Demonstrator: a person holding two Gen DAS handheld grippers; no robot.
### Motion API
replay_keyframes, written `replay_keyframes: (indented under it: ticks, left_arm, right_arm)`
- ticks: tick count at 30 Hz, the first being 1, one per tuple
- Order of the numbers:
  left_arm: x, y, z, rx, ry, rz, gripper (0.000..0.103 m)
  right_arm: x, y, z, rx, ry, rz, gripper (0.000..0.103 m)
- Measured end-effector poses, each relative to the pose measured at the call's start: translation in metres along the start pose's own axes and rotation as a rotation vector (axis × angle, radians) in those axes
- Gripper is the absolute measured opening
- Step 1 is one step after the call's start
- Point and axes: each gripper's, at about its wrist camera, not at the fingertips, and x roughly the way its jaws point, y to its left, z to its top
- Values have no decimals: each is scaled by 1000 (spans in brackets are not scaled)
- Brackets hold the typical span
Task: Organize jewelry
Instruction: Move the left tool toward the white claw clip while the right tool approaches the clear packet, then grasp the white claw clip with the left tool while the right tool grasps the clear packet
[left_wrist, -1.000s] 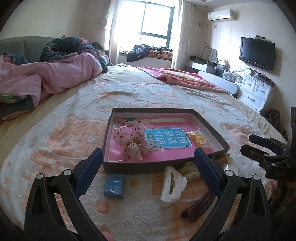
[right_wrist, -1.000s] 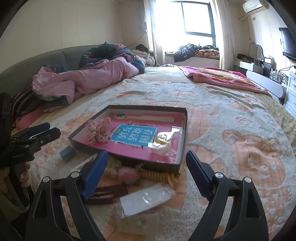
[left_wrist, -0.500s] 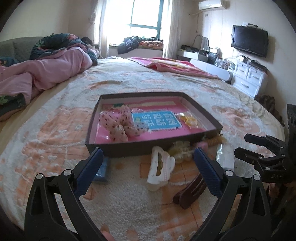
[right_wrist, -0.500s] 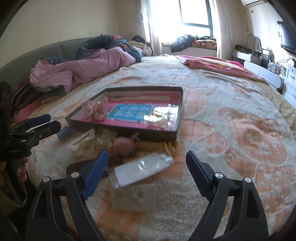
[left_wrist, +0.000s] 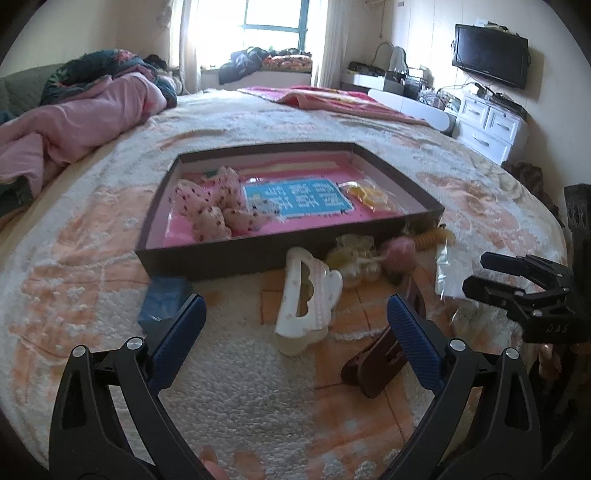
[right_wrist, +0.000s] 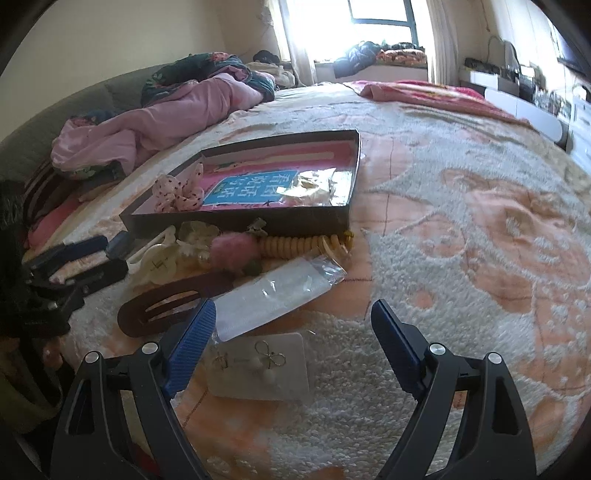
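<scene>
Left gripper (left_wrist: 295, 325): jaws spread, empty, above the white clip (left_wrist: 308, 295). Tray (left_wrist: 229, 258) on the bed holds a scrunchie (left_wrist: 207, 206), card and packet. Still loose in front: blue box (left_wrist: 162, 299), brown clip (right_wrist: 166, 306), pompom (right_wrist: 232, 251), coil tie (right_wrist: 295, 245), bag (right_wrist: 273, 299), earring card (right_wrist: 262, 365). Right gripper (right_wrist: 291, 347): jaws spread, empty, over the earring card. Judged mostly undone.

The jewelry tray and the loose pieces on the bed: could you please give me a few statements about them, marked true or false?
1. The polka-dot scrunchie lies inside the tray. True.
2. The white claw clip lies inside the tray. False: it lies on the blanket in front of it.
3. The right gripper grips the earring card. False: it is open and holds nothing.
4. The left gripper is open. True.
</scene>
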Motion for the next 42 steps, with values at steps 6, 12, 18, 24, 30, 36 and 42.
replay_keyframes:
  ticks: [6, 12, 18, 24, 30, 36, 42]
  left_arm:
    - [13, 1, 3, -17, 20, -12, 85]
    - [34, 4, 7, -46, 76, -28, 65]
    - [41, 3, 6, -45, 95, -27, 42]
    - [40, 0, 6, -26, 89, -36, 28]
    - [31, 3, 8, -39, 62, -37, 28]
    - [14, 9, 15, -63, 19, -31, 28]
    - [0, 16, 22, -86, -15, -20, 28]
  right_arm:
    - [6, -1, 4, 40, 14, 42, 83]
    - [21, 2, 11, 69, 40, 50, 74]
    - [29, -1, 16, 100, 44, 62, 40]
    - [24, 1, 18, 98, 16, 83, 26]
    - [19, 2, 21, 98, 0, 96, 21]
    - [11, 8, 26, 65, -21, 95, 20]
    - [1, 20, 34, 15, -55, 90, 20]
